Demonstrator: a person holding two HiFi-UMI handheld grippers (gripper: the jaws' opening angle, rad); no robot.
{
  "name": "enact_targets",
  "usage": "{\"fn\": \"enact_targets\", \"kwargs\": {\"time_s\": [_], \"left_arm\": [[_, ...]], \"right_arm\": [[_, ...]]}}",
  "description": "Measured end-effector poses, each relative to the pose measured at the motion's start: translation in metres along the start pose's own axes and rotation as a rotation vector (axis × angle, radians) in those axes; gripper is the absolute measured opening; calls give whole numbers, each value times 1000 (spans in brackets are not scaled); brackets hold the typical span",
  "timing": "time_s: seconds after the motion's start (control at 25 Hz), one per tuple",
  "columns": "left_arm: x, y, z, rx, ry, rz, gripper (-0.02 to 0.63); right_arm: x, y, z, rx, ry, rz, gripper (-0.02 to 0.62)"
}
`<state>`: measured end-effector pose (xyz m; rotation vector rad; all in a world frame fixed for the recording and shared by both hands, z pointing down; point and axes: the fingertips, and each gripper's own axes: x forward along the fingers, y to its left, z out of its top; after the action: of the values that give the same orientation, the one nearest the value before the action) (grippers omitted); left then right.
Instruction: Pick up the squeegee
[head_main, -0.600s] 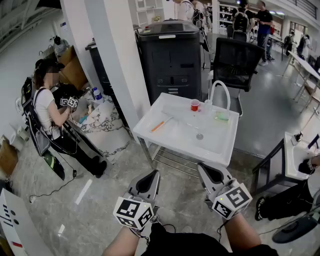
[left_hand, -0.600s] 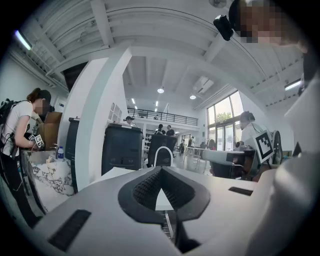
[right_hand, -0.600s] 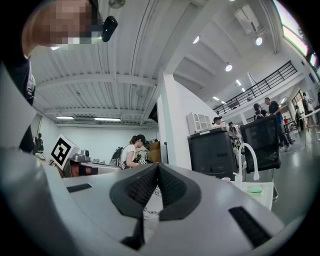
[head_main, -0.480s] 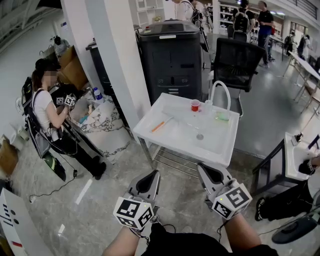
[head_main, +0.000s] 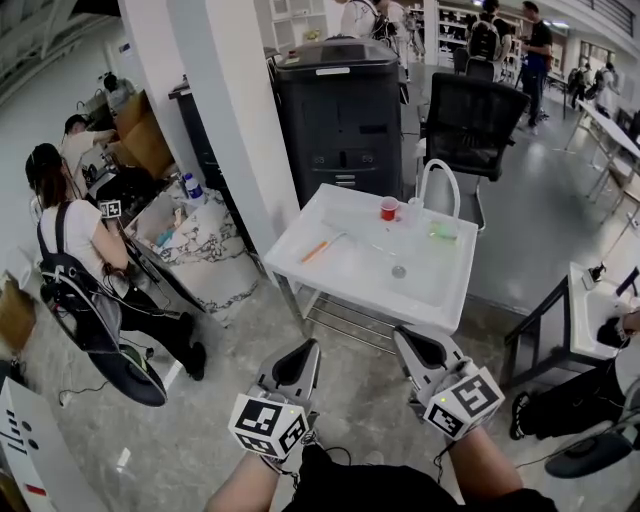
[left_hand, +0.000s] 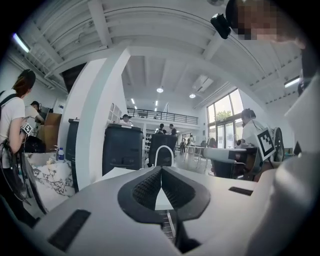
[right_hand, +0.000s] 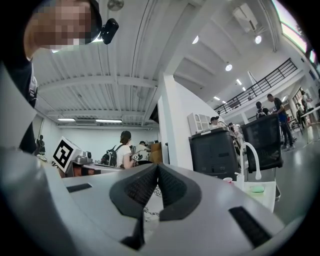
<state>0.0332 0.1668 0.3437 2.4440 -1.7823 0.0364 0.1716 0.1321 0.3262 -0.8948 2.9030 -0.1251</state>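
Note:
The squeegee (head_main: 320, 248), with an orange handle and a pale blade, lies on the left part of the white sink table (head_main: 300, 272) in the head view. Both grippers are held low and close to my body, well short of the table. My left gripper (head_main: 308, 349) is shut with nothing between its jaws, as the left gripper view (left_hand: 161, 169) also shows. A little to its right, the right gripper (head_main: 403, 336) is likewise shut and empty, with its ribbed pads meeting in the right gripper view (right_hand: 157, 166). The squeegee is not visible in either gripper view.
On the table stand a red cup (head_main: 390, 209), a green sponge (head_main: 443, 232) and a white faucet (head_main: 441, 180). A white pillar (head_main: 225, 110), a black cabinet (head_main: 340, 110) and an office chair (head_main: 475, 125) stand behind. A person with a backpack (head_main: 75, 250) is at the left.
The person at the left has turned away and shifted further left. Both grippers stay where they were, shut.

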Motion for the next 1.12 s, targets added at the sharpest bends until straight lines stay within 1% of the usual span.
{"fn": "enact_targets", "kwargs": {"time_s": [0.12, 0.16, 0.2, 0.24, 0.28, 0.36, 0.48, 0.76, 1.12], "left_arm": [[3, 2, -2, 5, 8, 8, 20], [4, 3, -3, 3, 12, 8, 38], [6, 4, -4, 2, 15, 7, 94], [7, 5, -5, 2, 19, 8, 137], [8, 7, -6, 3, 21, 9, 160], [10, 11, -6, 6, 22, 10, 181], [13, 19, -5, 6, 26, 4, 190], [14, 48, -4, 2, 29, 2, 190], [18, 112, -5, -21, 35, 3, 190]], "right_arm": [[0, -3, 0, -3, -4, -15, 20], [0, -4, -1, -1, -4, -16, 25], [0, -5, -2, 1, -3, -18, 48], [1, -6, -3, 3, -3, -20, 90], [2, -7, -4, 6, -3, -23, 117], [4, -9, -5, 8, -5, -30, 131], [10, -12, -4, 7, -3, -44, 143], [32, -16, -3, 3, -9, -77, 143], [85, -13, -12, 9, 14, -113, 143]]}}
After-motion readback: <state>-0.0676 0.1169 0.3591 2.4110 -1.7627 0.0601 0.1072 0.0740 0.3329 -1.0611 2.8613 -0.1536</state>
